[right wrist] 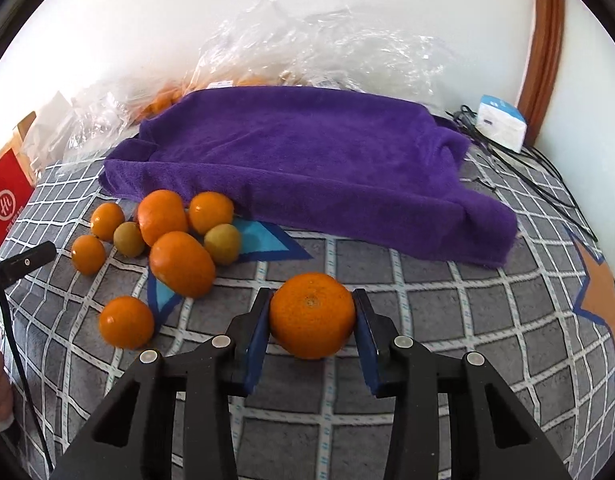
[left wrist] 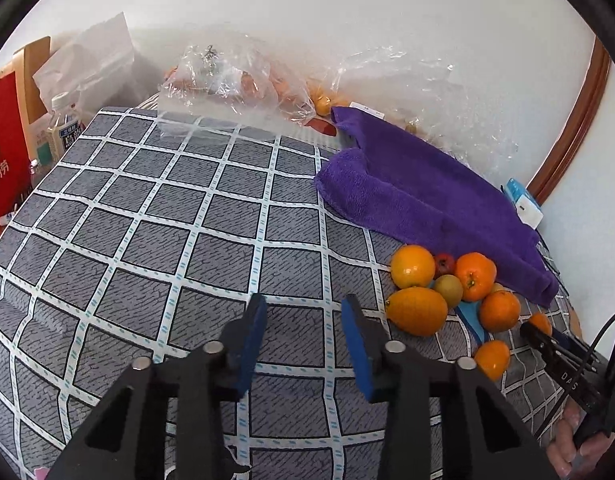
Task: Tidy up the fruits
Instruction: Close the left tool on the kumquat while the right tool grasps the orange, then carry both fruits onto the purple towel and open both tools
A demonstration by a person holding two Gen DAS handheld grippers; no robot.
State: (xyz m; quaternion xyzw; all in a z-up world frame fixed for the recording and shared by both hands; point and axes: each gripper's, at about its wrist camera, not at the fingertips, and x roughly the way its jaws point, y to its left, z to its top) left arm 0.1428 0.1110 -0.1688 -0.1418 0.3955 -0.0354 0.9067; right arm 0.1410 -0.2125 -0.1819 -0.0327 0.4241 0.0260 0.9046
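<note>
**Right gripper clamps an orange in front of the purple towel**

The right gripper (right wrist: 312, 320) grasps an orange (right wrist: 312, 315), both pads pressed to its sides, just in front of the purple towel (right wrist: 307, 168) on the checked tablecloth (right wrist: 447, 320). A cluster of fruit (right wrist: 175, 236) lies against the towel's front left edge. The left gripper (left wrist: 303, 328) holds nothing; its jaws stand narrowly apart over bare cloth, well to the left of the towel.

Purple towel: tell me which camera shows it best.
Right wrist view: the towel spreads across the middle, its whole front edge visible. Left wrist view shows the towel off to the right, foreshortened, its near end behind the oranges.
</note>
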